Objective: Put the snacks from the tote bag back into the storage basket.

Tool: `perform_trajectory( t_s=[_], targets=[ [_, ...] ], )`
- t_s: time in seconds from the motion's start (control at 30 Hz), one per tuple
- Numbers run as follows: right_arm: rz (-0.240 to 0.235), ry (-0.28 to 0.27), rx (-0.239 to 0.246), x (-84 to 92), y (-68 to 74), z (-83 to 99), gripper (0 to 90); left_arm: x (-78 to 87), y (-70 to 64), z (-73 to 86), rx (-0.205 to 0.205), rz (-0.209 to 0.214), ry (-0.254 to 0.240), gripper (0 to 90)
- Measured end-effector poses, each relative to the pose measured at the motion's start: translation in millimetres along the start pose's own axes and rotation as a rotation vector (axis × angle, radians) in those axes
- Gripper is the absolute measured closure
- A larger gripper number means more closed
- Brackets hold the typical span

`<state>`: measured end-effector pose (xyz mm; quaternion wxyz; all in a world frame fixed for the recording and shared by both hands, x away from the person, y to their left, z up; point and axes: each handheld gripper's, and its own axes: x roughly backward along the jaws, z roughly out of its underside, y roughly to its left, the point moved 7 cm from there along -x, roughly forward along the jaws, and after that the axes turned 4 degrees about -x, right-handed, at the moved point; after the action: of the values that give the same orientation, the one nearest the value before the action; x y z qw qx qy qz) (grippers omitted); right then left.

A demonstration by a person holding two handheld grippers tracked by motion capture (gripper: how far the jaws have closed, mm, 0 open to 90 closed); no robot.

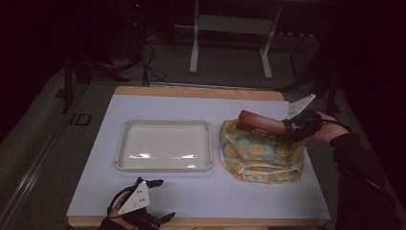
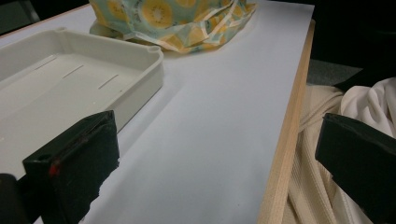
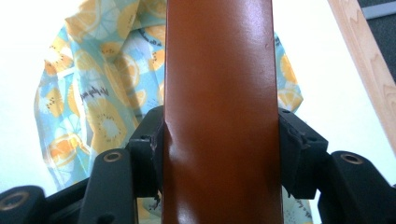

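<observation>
My right gripper [image 1: 289,127] is shut on a long reddish-brown bar [image 1: 261,123], holding it level above a fruit-print cloth bag [image 1: 261,155] at the right of the table. In the right gripper view the brown bar [image 3: 219,107] runs up the middle between the two black jaws, with the cloth bag [image 3: 93,107] beneath it. My left gripper [image 1: 163,199] rests near the table's front edge at the left, open, nothing between its fingers. In the left gripper view its jaws stand wide apart over the table's front edge.
A shallow white tray [image 1: 165,165] lies at the table's middle, left of the bag; the same tray [image 2: 140,81] sits close to my left gripper. The table has a wooden front edge [image 2: 285,140]. Beyond the table stand dark floor, cables and a white frame [image 1: 230,28].
</observation>
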<state>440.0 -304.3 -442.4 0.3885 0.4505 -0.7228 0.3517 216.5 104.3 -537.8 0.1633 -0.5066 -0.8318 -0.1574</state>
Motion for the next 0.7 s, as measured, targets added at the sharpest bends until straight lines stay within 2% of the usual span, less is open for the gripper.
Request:
perform_trajectory(
  t_s=[0.27, 0.37, 0.7],
  targets=[
    [0.003, 0.000, 0.032, 11.0, 2.0, -19.9, 42.8, -0.2, -0.7, -0.2, 0.000, 0.003, -0.002, 0.0],
    [0.004, -0.003, 0.033, 12.1, 2.2, -21.7, 42.8, -0.4, -0.8, 0.0, -0.002, 0.004, 0.000, 0.0],
    [0.016, -0.010, 0.103, 19.4, 7.6, -56.3, 42.8, -0.8, -1.4, -0.3, -0.001, 0.009, -0.002, 0.0]
  ],
)
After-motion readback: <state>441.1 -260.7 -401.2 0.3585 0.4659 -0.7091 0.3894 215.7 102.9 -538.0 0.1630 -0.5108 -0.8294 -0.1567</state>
